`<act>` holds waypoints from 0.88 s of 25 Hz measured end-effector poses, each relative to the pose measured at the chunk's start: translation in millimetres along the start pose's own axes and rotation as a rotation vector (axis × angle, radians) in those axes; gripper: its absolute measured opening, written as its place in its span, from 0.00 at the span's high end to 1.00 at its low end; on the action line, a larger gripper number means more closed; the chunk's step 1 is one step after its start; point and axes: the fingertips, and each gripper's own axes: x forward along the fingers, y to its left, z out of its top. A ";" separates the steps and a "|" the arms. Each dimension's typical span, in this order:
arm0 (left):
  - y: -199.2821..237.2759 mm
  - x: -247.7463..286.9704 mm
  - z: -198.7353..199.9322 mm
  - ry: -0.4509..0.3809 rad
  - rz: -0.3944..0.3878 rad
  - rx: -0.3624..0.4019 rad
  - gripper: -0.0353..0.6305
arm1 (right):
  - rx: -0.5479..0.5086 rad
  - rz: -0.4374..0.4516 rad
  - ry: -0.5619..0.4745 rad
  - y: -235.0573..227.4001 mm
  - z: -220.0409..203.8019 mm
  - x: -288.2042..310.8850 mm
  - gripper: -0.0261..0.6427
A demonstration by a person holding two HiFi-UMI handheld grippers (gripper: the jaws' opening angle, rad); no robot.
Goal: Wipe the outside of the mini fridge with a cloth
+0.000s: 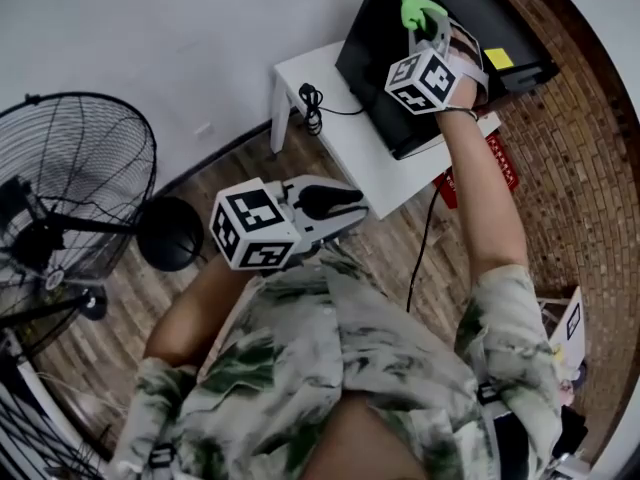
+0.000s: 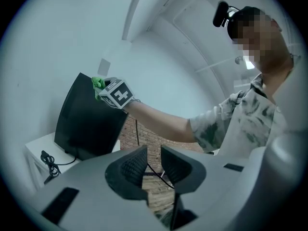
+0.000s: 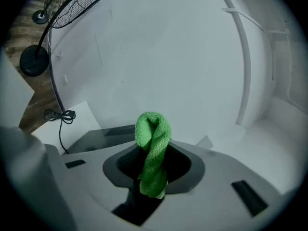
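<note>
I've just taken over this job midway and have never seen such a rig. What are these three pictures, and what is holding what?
There is no robot here: a person holds a gripper in each hand. The head view comes from a camera on the person's head, looking down. The other two views come from a camera riding on each gripper, looking along its jaws. The right gripper is shut on a green cloth and reaches to the top edge of the black fridge. The fridge stands on a white table, beside a coiled cable. The left gripper is near the person's body, jaws slightly apart with nothing between them. A fan stands on the floor at the left.
</note>
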 end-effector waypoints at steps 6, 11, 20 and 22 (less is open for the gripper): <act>6.1 -5.8 -2.9 -0.004 0.034 -0.016 0.80 | 0.000 0.069 0.051 46.1 -17.3 17.9 0.78; 7.7 -7.2 -6.5 0.002 0.060 -0.023 0.80 | -0.002 0.157 0.071 100.0 -24.9 30.8 0.78; 15.8 -14.3 -4.1 -0.010 0.131 -0.029 0.80 | -0.050 0.294 0.094 185.2 -35.8 46.4 0.78; 17.1 -15.4 -2.0 -0.015 0.142 -0.030 0.80 | -0.053 0.329 0.103 203.6 -38.6 50.3 0.78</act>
